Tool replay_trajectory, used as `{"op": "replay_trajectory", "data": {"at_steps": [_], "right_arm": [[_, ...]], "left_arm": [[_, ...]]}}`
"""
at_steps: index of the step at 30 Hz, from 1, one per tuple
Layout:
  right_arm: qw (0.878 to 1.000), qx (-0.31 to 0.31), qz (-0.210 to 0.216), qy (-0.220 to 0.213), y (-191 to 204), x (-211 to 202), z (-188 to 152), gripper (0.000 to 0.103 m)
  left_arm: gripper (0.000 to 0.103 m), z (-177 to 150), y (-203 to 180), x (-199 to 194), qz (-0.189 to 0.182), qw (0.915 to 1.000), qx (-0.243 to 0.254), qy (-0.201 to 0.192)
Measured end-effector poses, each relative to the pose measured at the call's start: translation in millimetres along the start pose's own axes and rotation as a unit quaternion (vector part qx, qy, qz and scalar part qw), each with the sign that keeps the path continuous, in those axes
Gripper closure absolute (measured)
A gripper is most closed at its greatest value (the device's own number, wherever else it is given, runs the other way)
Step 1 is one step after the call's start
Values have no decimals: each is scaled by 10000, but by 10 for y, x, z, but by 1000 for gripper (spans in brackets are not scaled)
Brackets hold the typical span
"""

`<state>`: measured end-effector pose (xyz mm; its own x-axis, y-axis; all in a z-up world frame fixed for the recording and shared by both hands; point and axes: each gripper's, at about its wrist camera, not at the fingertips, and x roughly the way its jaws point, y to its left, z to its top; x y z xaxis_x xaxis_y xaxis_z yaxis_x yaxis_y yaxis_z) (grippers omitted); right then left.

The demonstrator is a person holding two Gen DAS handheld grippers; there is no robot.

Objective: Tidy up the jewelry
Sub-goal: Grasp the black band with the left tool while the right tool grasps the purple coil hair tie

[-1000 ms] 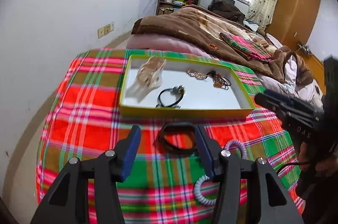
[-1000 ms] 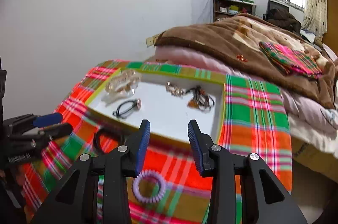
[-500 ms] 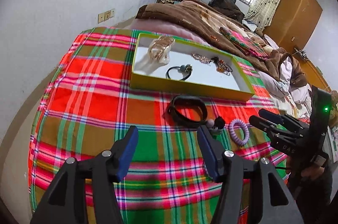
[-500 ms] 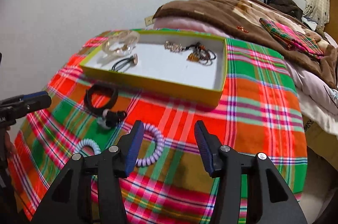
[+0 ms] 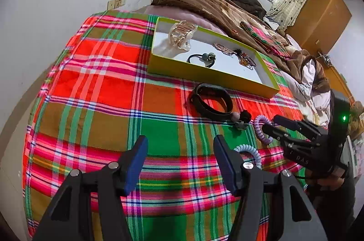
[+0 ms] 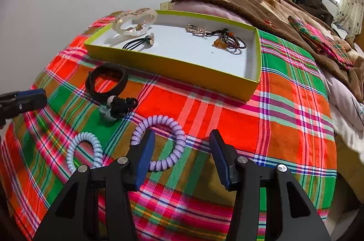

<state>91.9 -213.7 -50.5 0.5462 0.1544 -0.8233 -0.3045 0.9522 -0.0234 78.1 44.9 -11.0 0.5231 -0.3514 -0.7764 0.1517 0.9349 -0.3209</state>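
Right gripper [image 6: 180, 155], jaws parted with nothing clamped, sits directly over the lilac coil hair tie [image 6: 159, 143] lying flat on the plaid cloth, near side of the yellow tray [image 6: 177, 64]. Left gripper [image 5: 179, 161] is farther off and likewise empty.

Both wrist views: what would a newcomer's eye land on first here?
The loud red-and-green plaid cloth fills both views. On it sits a yellow-green tray holding a clear bangle and beaded pieces. Nearer, a purple coil hair tie lies partly between the open right tool's fingers, not yet gripped.
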Motion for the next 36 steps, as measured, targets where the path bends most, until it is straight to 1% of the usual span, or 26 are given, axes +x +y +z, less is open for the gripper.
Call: {"op": "replay_trajectory", "data": {"at_steps": [4,7,9,13,15,16,22,25,29,31,36], "right_arm": [[10000,-23,-14,-4,10,12,-15,57],[9999,-92,34,-32,40,0,-29,65],[9999,-136,81,-46,67,-4,-31,74],[9997,-196,100,-80,94,-17,-43,83],[9997,-186,101,-96,90,-21,-45,91],[9997,-173,104,-109,83,-23,-49,92],[9997,-88,129,-178,28,-45,-65,93],[9996,-15,142,-237,-12,-71,-78,93],[9994,86,142,-303,-71,-94,-79,93],[9991,162,139,-354,-110,-115,-77,93],[9982,321,168,-471,-178,-171,-73,93]], "left_arm": [[41,-1,37,5,1,10000,-65,-4],[41,14,47,13,10,10000,-83,20],[41,32,29,24,10,10000,-62,23],[41,78,-20,51,-35,10000,-64,25],[41,105,-53,74,8,10000,-33,25],[41,121,-67,89,22,10000,-22,29],[41,242,-160,174,-51,10000,21,36],[41,299,-216,237,58,9999,97,63],[41,376,-269,321,88,9998,156,120],[41,404,-313,382,202,9993,266,166],[41,442,-413,496,347,9977,515,260]]}}
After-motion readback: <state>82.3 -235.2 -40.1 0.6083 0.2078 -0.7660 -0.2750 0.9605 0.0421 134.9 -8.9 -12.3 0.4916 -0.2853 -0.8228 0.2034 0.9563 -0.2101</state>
